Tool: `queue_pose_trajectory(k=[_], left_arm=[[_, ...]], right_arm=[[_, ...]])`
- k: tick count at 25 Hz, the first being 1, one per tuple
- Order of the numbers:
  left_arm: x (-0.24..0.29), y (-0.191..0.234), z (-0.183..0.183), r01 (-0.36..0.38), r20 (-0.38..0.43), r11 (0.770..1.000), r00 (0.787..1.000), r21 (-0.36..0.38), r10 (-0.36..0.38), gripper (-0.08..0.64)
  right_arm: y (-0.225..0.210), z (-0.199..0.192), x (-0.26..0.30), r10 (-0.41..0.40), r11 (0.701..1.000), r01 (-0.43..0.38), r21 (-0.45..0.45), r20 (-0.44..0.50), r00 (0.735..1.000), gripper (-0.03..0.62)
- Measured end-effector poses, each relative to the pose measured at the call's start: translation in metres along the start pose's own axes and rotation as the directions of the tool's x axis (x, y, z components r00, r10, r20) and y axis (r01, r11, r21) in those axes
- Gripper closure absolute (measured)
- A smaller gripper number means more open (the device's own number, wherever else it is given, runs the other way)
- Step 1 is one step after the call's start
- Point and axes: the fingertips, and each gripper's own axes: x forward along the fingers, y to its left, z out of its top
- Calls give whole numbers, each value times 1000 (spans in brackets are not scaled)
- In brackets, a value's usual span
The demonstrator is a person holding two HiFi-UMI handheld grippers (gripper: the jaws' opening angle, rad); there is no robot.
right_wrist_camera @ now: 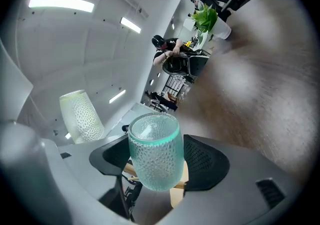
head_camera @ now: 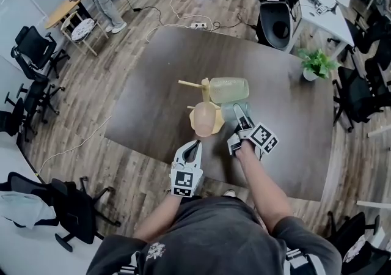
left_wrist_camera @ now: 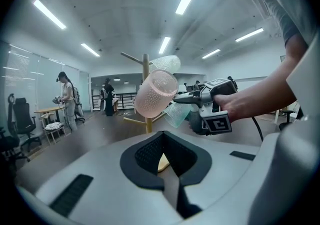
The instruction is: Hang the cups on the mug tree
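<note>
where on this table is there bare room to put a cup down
The table is bare left of the mug tree and between it and the plant. It is crowded on the tree's near side, where the right gripper holds the teal cup.

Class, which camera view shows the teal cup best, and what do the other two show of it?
The right gripper view: the teal cup fills the centre, clamped between the right gripper's pads. The head view shows it small, partly under that gripper; the left gripper view shows only part, behind the pink cup.
</note>
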Motion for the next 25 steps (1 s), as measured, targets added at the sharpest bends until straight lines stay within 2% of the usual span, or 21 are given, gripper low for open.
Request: queue_pose_trajectory(k=[7, 17, 25], left_arm=[[0, 10, -2, -2, -1, 1000, 1000, -7, 2, 554], [-3, 22, -6, -17, -5, 999, 1000, -28, 17, 554], [-5, 28, -10, -28, -10, 999, 1000, -30, 28, 554]], right_arm=[[-2, -19, 13, -30, 999, 28, -30, -46, 999, 252], [-6, -40, 31, -28, 1000, 28, 4, -92, 995, 252], [-11, -44, 37, -7, 998, 12, 55, -88, 996, 252]])
